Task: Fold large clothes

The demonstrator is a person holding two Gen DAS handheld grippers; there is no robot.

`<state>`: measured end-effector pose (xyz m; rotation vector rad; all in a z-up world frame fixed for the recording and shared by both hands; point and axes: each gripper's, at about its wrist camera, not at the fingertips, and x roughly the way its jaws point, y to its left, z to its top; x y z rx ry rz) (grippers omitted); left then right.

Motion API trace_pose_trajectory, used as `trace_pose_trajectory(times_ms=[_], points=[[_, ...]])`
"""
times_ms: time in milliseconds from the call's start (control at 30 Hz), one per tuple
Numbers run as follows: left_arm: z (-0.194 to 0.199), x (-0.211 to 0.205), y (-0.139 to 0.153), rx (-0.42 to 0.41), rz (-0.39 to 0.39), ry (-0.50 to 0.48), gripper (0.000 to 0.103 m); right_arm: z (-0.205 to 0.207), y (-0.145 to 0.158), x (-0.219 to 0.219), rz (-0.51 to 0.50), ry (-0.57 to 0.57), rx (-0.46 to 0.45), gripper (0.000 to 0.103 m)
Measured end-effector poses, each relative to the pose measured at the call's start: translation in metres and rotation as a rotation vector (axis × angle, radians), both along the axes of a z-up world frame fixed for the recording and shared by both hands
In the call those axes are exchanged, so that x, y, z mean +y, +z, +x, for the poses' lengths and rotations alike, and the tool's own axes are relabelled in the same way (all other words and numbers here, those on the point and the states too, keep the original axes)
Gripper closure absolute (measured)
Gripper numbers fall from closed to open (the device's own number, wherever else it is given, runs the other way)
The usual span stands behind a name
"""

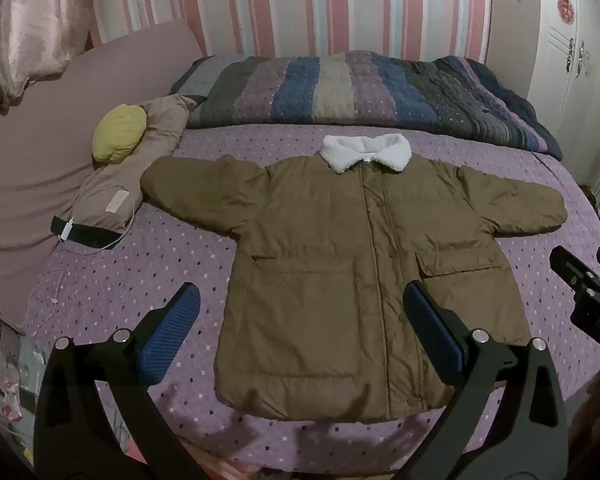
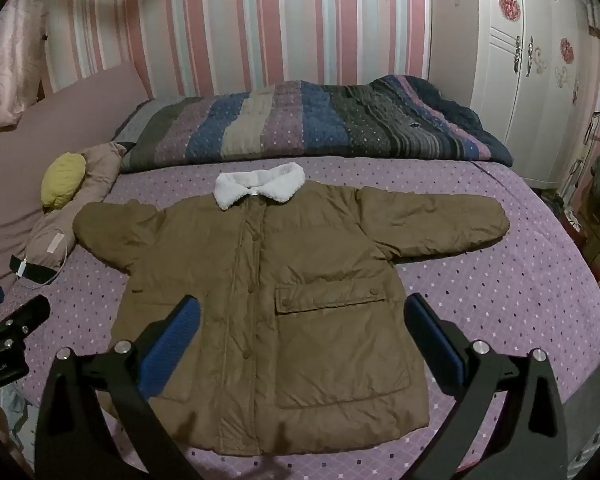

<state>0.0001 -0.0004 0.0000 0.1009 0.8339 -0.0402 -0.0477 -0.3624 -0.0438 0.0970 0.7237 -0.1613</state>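
No legible text, brand, number or sign is found in either view. Small white lettering is noted on the black body of the left gripper (image 2: 4, 344) at the right wrist view's left edge — too blurred to be read.

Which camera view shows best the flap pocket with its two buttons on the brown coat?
The right wrist view: the flap pocket lies central, both buttons visible. In the left wrist view the same pocket sits off to the side, partly behind a finger, buttons unclear.
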Motion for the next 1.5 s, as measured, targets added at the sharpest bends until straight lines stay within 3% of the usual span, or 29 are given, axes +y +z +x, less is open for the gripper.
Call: trace_pose_trajectory(times_ms=[1033, 1500], points=[[-0.007, 0.003, 0.0, -0.014, -0.002, 0.001, 0.003, 0.0, 0.014, -0.004, -0.002, -0.002, -0.009, 0.001], [-0.008, 0.004, 0.0, -0.017, 0.0, 0.007, 0.003, -0.003, 0.007, 0.005, -0.01, 0.016, -0.005, 0.001]])
